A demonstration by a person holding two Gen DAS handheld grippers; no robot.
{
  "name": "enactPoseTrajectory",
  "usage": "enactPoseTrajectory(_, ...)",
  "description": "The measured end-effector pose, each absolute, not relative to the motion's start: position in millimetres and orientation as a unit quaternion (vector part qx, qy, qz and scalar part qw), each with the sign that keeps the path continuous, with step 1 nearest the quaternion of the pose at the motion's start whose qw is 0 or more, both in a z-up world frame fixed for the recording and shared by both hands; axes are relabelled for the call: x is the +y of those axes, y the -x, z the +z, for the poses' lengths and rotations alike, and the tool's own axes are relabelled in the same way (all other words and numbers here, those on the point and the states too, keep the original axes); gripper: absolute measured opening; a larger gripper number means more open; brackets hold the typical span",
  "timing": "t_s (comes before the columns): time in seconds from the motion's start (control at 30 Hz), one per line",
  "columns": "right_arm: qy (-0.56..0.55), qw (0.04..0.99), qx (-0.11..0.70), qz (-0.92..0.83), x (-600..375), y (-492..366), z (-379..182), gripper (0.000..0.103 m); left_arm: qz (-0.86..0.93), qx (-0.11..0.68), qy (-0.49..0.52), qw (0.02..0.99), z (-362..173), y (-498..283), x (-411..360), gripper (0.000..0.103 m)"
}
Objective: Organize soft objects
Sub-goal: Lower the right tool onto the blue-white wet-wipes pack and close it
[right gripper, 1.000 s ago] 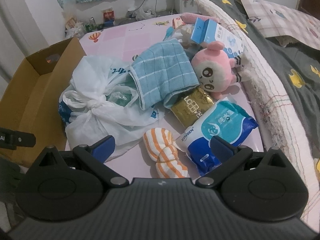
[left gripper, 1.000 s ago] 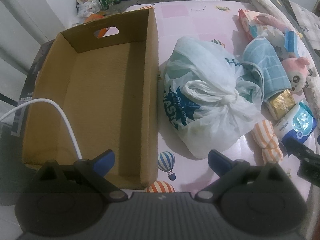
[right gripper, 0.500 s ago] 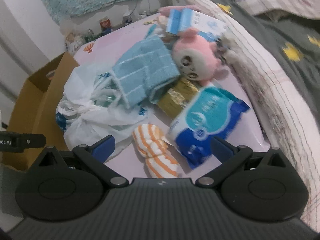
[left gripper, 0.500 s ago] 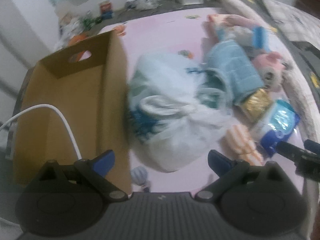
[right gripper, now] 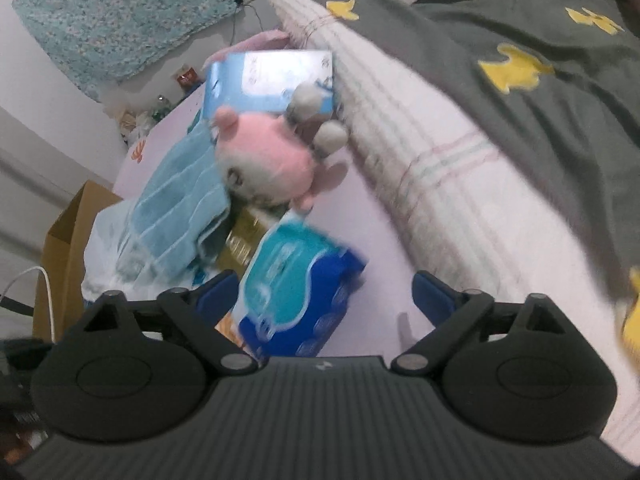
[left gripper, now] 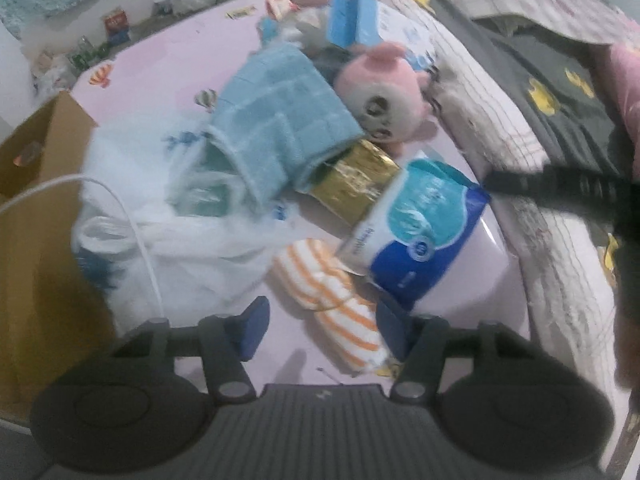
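My left gripper points down over an orange-striped cloth. Its jaws are closing with the cloth between them, and the left pad still stands apart from it. My right gripper straddles a blue tissue pack; its jaws are closing too, with a gap at the right finger. Behind lie a blue towel, a pink plush toy and a gold packet. The views are blurred.
A knotted white plastic bag lies left of the cloth, beside an open cardboard box. A blue carton stands behind the plush. Rolled quilt and grey bedding border the pink table on the right.
Both grippers swung right, away from the box. The left one now hangs over the striped cloth with narrower jaws. The right one rolled and came over the blue pack.
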State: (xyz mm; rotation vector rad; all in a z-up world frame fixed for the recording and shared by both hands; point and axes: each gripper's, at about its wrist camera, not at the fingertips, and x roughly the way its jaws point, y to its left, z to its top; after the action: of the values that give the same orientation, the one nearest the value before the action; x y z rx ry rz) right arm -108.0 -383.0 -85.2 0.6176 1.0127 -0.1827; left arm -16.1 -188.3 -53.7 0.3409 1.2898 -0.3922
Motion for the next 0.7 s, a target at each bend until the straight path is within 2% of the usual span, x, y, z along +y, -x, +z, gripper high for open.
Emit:
enactPoseTrajectory(0.17, -0.285, 0.828, 0.480, -0.040, -412, 73, -95, 0.070, -0.169, 0.629, -0.140, 0.746, -70, 21, -214, 0.046)
enactPoseTrajectory(0.23, -0.279, 0.828, 0.486, -0.018, -416, 54, -101, 0.056, -0.170, 0.637, -0.145, 0.738, -76, 25, -223, 0.040)
enactPoseTrajectory(0.27, -0.277, 0.827, 0.490, -0.008, -417, 45, -105, 0.053, -0.171, 0.639, -0.149, 0.735, -80, 27, -228, 0.035)
enactPoseTrajectory(0.37, -0.280, 0.815, 0.507, 0.024, -419, 21, -125, 0.043, -0.173, 0.644, -0.161, 0.728, -92, 33, -243, 0.032)
enactPoseTrajectory(0.43, -0.286, 0.796, 0.531, 0.046, -416, 17, -139, 0.026, -0.173, 0.647, -0.169, 0.723, -102, 34, -253, 0.030)
enactPoseTrajectory(0.57, -0.281, 0.786, 0.549, 0.056, -412, 43, -144, 0.022, -0.165, 0.657, -0.188, 0.711, -122, 36, -270, 0.025)
enactPoseTrajectory(0.7, -0.317, 0.767, 0.556, 0.044, -416, 82, -144, 0.019, -0.137, 0.656, -0.207, 0.713, -129, 40, -267, 0.025)
